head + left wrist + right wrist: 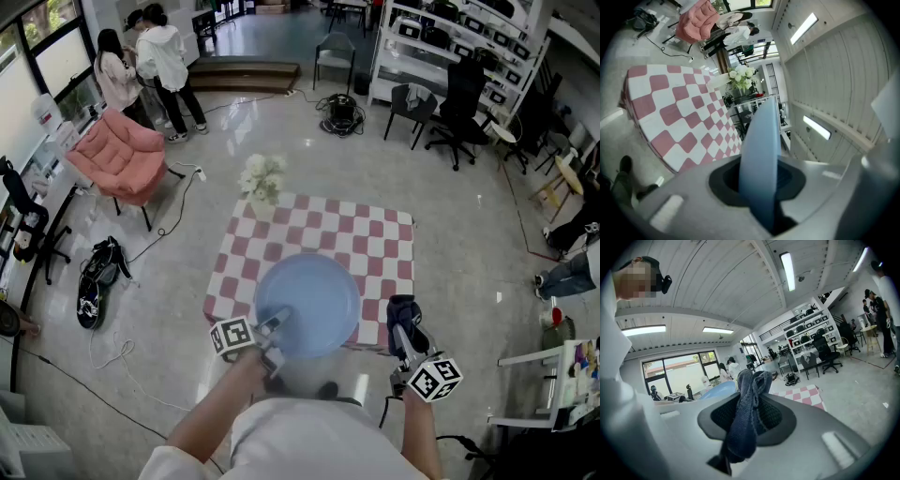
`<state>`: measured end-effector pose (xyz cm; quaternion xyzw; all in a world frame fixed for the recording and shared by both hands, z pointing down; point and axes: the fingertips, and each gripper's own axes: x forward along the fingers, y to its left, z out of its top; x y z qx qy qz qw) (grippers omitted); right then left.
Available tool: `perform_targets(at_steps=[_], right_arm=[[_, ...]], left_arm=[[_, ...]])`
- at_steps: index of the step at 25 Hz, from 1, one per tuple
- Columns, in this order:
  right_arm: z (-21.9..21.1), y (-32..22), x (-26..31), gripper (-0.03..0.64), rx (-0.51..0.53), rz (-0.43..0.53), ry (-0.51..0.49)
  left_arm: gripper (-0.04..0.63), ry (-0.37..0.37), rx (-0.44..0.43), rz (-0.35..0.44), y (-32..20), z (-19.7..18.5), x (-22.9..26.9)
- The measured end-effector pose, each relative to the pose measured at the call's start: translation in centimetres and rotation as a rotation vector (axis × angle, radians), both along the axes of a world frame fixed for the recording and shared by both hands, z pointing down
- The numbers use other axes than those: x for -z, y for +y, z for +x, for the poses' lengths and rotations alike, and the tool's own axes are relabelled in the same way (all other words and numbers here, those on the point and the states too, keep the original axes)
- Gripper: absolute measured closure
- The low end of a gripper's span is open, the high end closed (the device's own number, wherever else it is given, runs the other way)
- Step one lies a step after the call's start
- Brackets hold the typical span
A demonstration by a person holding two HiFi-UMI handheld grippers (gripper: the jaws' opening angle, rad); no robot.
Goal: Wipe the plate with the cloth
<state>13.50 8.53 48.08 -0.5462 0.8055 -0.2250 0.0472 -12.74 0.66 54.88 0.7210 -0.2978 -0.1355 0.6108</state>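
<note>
A large light-blue plate (pixel 309 303) is held up over the near edge of the red-and-white checked table (pixel 375 246). My left gripper (pixel 273 328) is shut on the plate's near left rim; in the left gripper view the plate (pixel 761 159) runs edge-on between the jaws. To the plate's right my right gripper (pixel 403 330) is shut on a dark blue cloth (pixel 403 313), clear of the plate. In the right gripper view the cloth (pixel 746 418) bunches up out of the jaws, with the plate (pixel 718 391) beyond at left.
A vase of white flowers (pixel 262 180) stands on the table's far left corner. A pink chair (pixel 124 155) and two people (pixel 145 66) are at far left; black office chairs (pixel 459 94) and shelving at far right. A bag (pixel 97 275) and cables lie on the floor left.
</note>
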Motion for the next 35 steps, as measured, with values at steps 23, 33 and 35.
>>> perform_targets(at_steps=[23, 33, 35], right_arm=[[-1.1, -0.5, 1.7, 0.517, 0.042, -0.01, 0.004], [-2.0, -0.5, 1.9, 0.516, 0.109, -0.019, -0.002], [-2.1, -0.5, 1.6, 0.515, 0.122, -0.024, -0.005]], left_arm=[[0.525, -0.026, -0.024, 0.033, 0.4, 1.0, 1.9], [0.525, -0.103, -0.035, 0.091, 1.1, 4.7, 2.4], [0.525, -0.113, -0.031, 0.099, 1.3, 5.5, 2.5]])
